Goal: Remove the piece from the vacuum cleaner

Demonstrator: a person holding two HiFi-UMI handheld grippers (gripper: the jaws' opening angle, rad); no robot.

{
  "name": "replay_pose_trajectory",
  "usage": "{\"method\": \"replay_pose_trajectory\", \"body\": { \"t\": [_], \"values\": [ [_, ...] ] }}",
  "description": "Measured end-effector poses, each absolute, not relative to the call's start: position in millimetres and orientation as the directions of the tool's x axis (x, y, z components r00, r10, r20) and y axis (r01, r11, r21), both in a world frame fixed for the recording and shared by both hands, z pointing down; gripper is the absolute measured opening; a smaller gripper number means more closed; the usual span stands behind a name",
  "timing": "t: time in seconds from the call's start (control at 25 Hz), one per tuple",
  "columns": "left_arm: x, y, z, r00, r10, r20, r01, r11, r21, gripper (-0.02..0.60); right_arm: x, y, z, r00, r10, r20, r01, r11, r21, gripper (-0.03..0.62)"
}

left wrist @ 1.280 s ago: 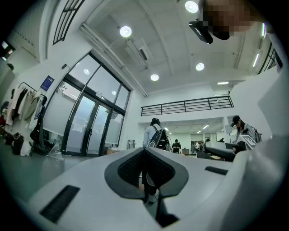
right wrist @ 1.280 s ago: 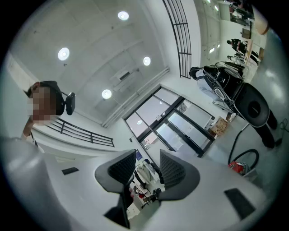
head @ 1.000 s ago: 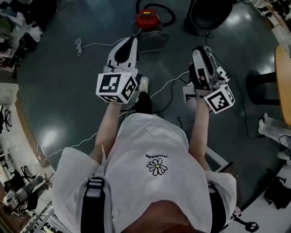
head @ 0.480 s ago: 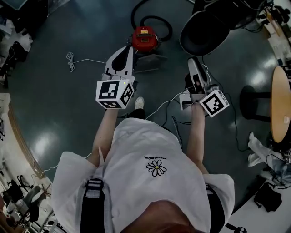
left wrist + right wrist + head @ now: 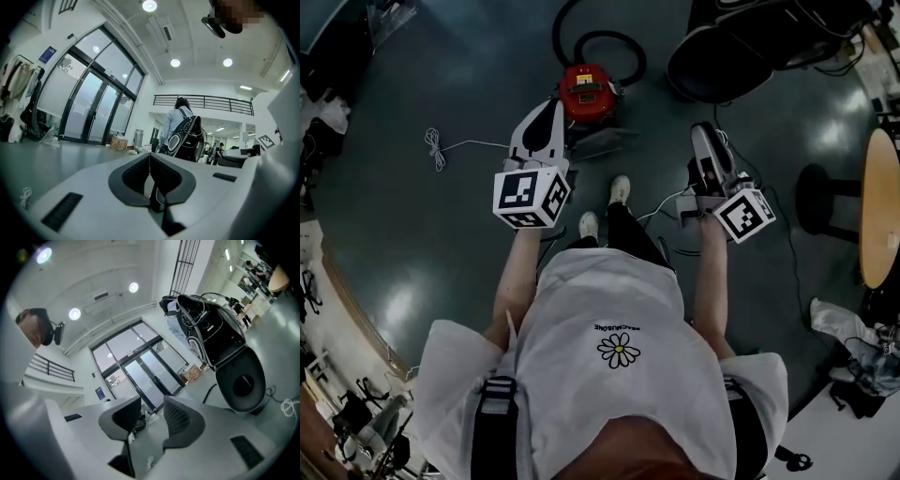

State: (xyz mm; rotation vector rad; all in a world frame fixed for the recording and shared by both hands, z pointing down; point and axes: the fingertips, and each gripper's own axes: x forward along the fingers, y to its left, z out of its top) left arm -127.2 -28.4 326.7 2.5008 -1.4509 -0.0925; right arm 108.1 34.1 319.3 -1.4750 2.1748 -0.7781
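Observation:
A small red vacuum cleaner (image 5: 586, 91) stands on the dark floor with its black hose (image 5: 581, 42) looped behind it. A flat grey part (image 5: 602, 142) lies just in front of it. My left gripper (image 5: 549, 105) hangs above the floor just left of the vacuum, apart from it. In the left gripper view its pads meet, so my left gripper (image 5: 150, 161) is shut on nothing. My right gripper (image 5: 704, 131) is off to the vacuum's right. The right gripper view shows a gap between the pads of my right gripper (image 5: 152, 411), which is open with nothing in it.
A black office chair (image 5: 717, 61) stands at the back right, beside a black stool base (image 5: 825, 202) and a round wooden table (image 5: 881, 206). White cords (image 5: 441, 145) trail over the floor. A person with a backpack (image 5: 180, 133) stands ahead near glass doors (image 5: 89, 112).
The person has walked forward: the vacuum cleaner now lies closer, right beside the left gripper's tip. Both grippers keep the same pose and jaw state.

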Motion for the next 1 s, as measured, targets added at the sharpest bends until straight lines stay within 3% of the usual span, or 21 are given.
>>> {"method": "replay_pose_trajectory", "body": {
  "t": [0.2,0.52,0.68,0.84,1.0],
  "values": [
    [-108,-78,343,0.482,-0.865,0.137,-0.866,-0.446,0.226,0.008,111,-37,319,-0.409,-0.912,0.025,-0.823,0.357,-0.442,0.16],
    [-65,-158,403,0.478,-0.806,0.348,-0.873,-0.479,0.088,0.006,95,-122,365,-0.628,-0.757,0.181,-0.773,0.579,-0.259,0.16],
    [-63,-197,478,0.417,-0.762,0.495,-0.869,-0.494,-0.028,0.006,87,-151,422,-0.661,-0.676,0.328,-0.745,0.645,-0.172,0.16],
    [-59,-225,581,0.396,-0.654,0.644,-0.806,-0.583,-0.097,0.006,81,-177,480,-0.626,-0.683,0.376,-0.745,0.666,-0.031,0.16],
    [-46,-233,677,0.397,-0.516,0.759,-0.68,-0.721,-0.135,0.006,59,-175,582,-0.67,-0.523,0.527,-0.635,0.772,-0.041,0.16]
  ]
}}
